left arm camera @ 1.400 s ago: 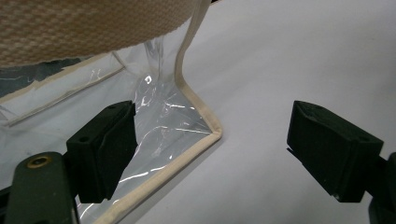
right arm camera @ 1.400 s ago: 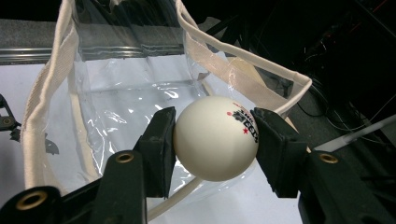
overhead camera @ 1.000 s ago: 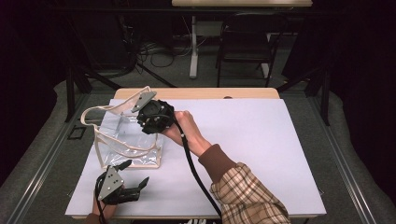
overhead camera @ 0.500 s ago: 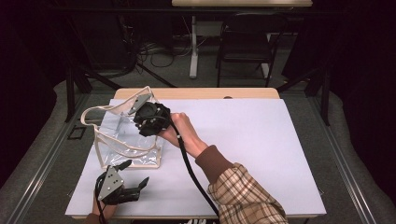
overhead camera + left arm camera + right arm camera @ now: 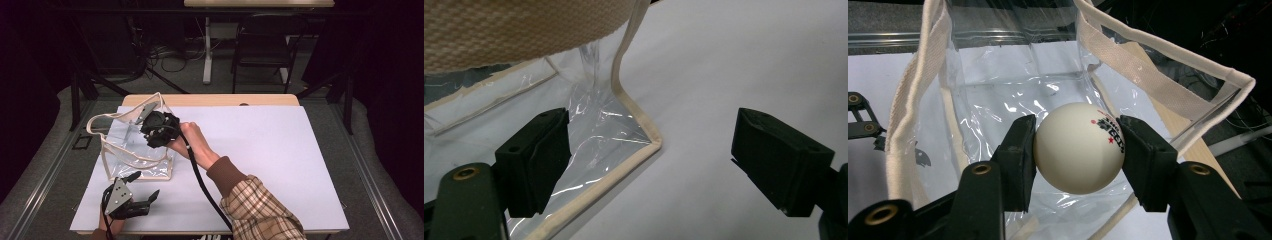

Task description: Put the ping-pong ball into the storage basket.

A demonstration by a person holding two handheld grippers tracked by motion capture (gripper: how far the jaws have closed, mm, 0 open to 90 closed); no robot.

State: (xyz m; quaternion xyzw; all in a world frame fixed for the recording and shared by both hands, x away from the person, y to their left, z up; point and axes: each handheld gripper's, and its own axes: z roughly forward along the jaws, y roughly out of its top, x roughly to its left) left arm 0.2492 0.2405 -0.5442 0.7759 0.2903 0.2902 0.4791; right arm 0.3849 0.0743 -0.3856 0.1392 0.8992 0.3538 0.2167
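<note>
Right gripper (image 5: 1075, 150) is clamped on a white ball (image 5: 1079, 148): one black pad presses each side of it, and red and black print shows on the ball's upper right. In the right gripper view the ball hangs over the open mouth of a clear bag (image 5: 1013, 85), with the bag's cream webbing trim framing it left and right and the glossy bottom panel visible below and behind. Whether the ball is above the rim or already inside it, I cannot tell.

From the high view, the right gripper (image 5: 159, 129) sits at the bag's (image 5: 131, 150) top edge, on its far right corner, held by a hand (image 5: 192, 146) coming in from a plaid sleeve with a brown cuff. Its cable runs back along the forearm. The bag stands upright on the white table (image 5: 260, 165), on the left half, handles looping up and outward.

Left gripper (image 5: 131, 202) lies low on the table near the front edge, just in front of the bag. Its jaws stand wide apart with nothing between them. In the left gripper view (image 5: 664, 165) the bag's near bottom corner (image 5: 644, 140) lies between the jaws, closer to the left one; the left pad overlaps the clear plastic, contact uncertain. A cream strap crosses the top of that view, close to the lens.
</note>
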